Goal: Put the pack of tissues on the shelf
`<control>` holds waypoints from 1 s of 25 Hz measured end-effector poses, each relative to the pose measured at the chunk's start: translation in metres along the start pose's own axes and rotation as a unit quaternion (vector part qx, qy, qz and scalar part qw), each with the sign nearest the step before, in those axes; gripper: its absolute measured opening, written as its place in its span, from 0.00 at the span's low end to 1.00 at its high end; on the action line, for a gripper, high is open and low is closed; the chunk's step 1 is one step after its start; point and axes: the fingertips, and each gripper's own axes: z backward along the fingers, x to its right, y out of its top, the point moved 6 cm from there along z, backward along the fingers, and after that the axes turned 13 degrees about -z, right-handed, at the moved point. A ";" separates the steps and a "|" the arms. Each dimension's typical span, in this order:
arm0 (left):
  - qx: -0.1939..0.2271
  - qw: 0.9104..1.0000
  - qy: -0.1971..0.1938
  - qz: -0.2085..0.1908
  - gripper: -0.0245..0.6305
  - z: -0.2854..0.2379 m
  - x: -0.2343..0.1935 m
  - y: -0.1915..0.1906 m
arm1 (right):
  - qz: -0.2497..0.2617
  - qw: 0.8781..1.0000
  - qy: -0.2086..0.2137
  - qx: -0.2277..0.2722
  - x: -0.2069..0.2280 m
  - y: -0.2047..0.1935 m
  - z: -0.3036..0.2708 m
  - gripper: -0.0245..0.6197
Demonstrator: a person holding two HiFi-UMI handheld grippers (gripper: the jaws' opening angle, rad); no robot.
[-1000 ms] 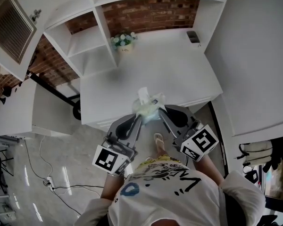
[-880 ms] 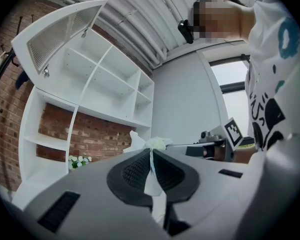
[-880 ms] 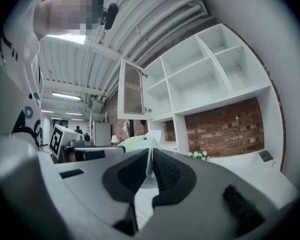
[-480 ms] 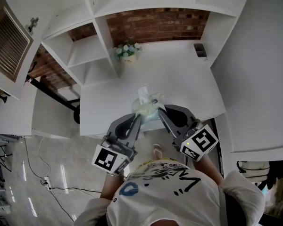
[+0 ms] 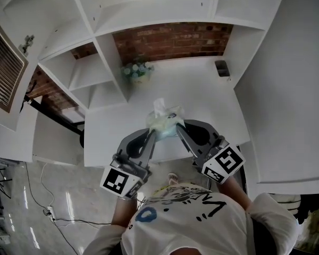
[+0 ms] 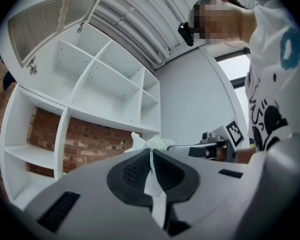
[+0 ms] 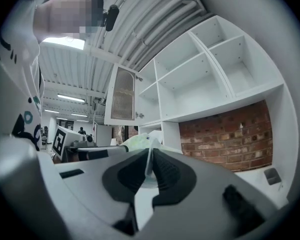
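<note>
A pale green and white pack of tissues hangs in the air over the front of the white desk, with a tissue sticking up from its top. My left gripper is shut on the thin plastic wrapper at the pack's left end. My right gripper is shut on the wrapper at the right end. Both grippers point level towards the white shelf unit. In each gripper view the pack's bulk shows just beyond the jaws.
A small pot of flowers stands at the desk's back left by a shelf upright. A dark small box sits at the back right. Brick wall lies behind the desk. An open louvred cabinet door juts out at the left. Cables lie on the floor.
Both grippers and the tissue pack have moved forward together over the desk towards the shelves, slightly higher. The grips on the wrapper are unchanged.
</note>
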 end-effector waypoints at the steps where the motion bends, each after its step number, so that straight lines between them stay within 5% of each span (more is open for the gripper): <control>1: 0.004 1.000 0.000 -0.004 0.07 -0.005 -0.001 0.001 | 0.003 1.000 0.003 0.004 0.004 0.005 0.000 0.09; 25: 0.103 0.988 -0.008 -0.116 0.07 -0.092 -0.076 0.089 | 0.137 0.985 0.021 0.107 0.045 0.133 -0.051 0.09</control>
